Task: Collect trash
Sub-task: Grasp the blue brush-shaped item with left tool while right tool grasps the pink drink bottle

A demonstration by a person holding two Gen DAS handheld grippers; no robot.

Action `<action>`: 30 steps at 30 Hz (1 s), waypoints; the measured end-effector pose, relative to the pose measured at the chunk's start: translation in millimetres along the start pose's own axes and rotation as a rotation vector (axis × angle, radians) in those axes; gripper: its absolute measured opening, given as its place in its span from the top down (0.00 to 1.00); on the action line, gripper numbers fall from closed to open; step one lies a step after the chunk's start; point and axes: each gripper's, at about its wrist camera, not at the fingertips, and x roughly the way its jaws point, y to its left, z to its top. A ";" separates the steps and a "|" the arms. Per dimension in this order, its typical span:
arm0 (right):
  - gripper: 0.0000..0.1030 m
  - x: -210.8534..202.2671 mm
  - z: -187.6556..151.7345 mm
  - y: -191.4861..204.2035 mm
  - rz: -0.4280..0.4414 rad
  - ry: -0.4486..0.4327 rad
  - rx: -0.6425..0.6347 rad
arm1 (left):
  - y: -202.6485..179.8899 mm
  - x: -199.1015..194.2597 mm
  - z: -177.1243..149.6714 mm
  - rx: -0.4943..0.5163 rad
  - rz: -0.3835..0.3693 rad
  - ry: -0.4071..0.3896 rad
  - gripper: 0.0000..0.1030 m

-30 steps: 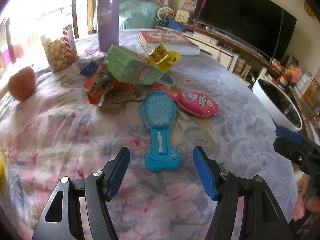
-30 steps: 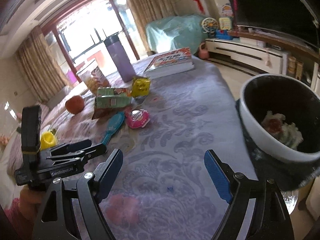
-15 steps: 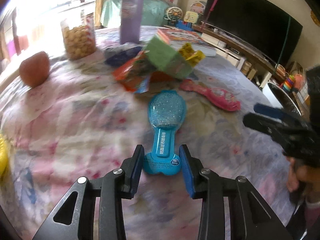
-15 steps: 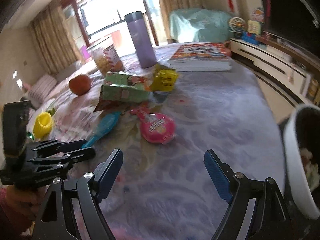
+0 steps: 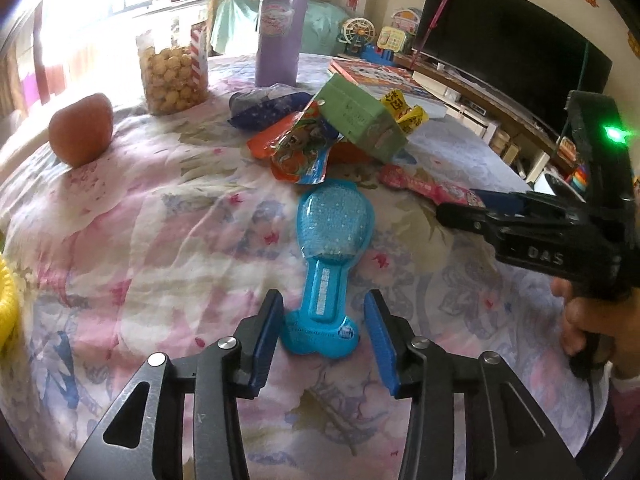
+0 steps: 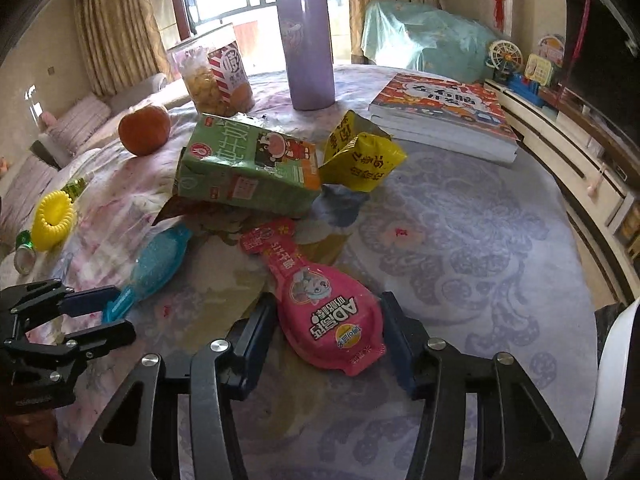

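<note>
Grippers paired for simultaneous pickup: left gripper (image 5: 322, 334), jaws reopening, straddles blue bone-shaped plastic pack (image 5: 330, 256); right gripper (image 6: 328, 334), closing, brackets pink foil pouch (image 6: 332, 320), neither gripped yet.

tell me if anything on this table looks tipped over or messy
Yes. The green drink carton lies tipped on its side, propped tilted on crumpled wrappers, with a torn yellow packet beside it. By contrast, the purple bottle and snack jar stand upright.
</note>
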 end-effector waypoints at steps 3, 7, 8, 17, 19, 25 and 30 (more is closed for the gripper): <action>0.49 -7.7 -8.7 -3.8 0.019 -0.005 0.062 | -6.2 4.4 2.9 0.029 0.008 0.001 0.64; 0.49 -25.5 -24.4 -9.5 0.028 -0.029 0.144 | -9.3 4.0 4.2 0.036 -0.025 -0.002 0.68; 0.49 -33.1 -30.5 -10.9 0.024 -0.040 0.161 | -9.5 3.8 3.9 0.033 -0.033 -0.003 0.68; 0.49 -74.0 -70.2 -27.0 -0.046 -0.079 0.287 | -37.4 -4.0 -1.9 0.065 -0.106 -0.006 0.68; 0.49 -82.5 -79.8 -32.0 -0.063 -0.085 0.318 | -47.0 -5.0 -2.3 0.077 -0.126 -0.006 0.68; 0.49 -105.7 -101.8 -45.1 -0.098 -0.112 0.383 | -74.2 -6.6 -2.4 0.122 -0.164 -0.006 0.68; 0.49 -123.9 -111.0 -54.7 -0.125 -0.140 0.417 | -96.1 -6.7 -0.8 0.159 -0.191 -0.008 0.68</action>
